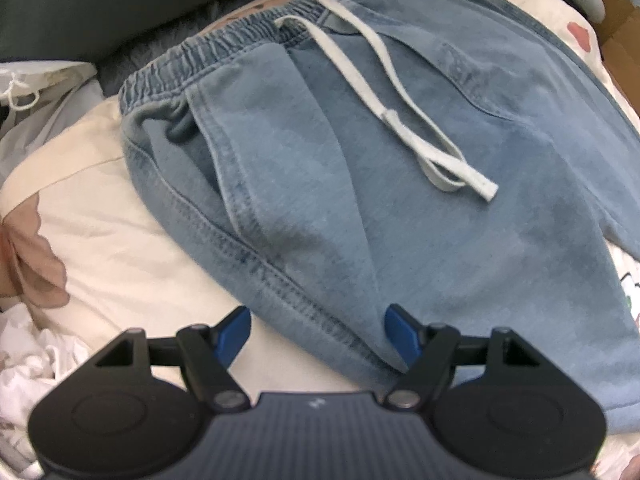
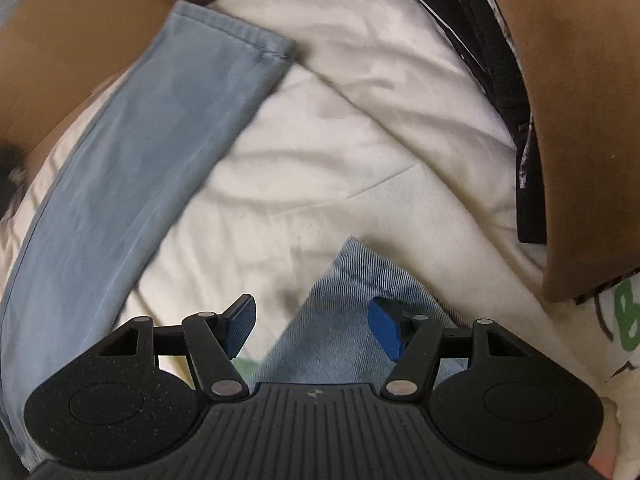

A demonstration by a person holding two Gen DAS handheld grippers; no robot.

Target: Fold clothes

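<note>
Left wrist view: one pair of jeans [image 1: 400, 184], waistband far, lying on a cream sheet [image 1: 120, 248].
Drawstring: one white cord [image 1: 384, 92], two tails lying over the jeans' front, ends near the middle.
Pockets: one side pocket opening shows at the left of the jeans.
Sheet prints: two brown blotches at far right, one pinkish shape at left.
Left tongs: left gripper [image 1: 318, 334] wide apart, both blue pads [image 1: 236, 334] visible, holding nothing; the jeans' near side seam lies between the jaws, and I cannot tell whether the right pad touches the fabric.
Left pose: gripper low at the near edge, pointing far across the jeans.
Right wrist count: two legs; leg one [image 2: 140, 160] runs from near left to far centre and ends in a hem; leg two's hem [image 2: 360, 280] lies near, between the fingers.
Right tongs: right gripper [image 2: 314, 328] wide apart, gripping nothing; leg two passes under the gap.
Right pose: low over the cream sheet [image 2: 360, 140], pointing far.
Cut off: leg one's near end leaves the view at left; leg two is hidden under the gripper body.
Hard to make out: dark patterned cloth [image 2: 500, 60] at far right, partly under a brown cardboard flap [image 2: 580, 140]; green print at the right edge is unreadable.
Left clutter: white crumpled fabric [image 1: 24, 360] at near left, blurred.
</note>
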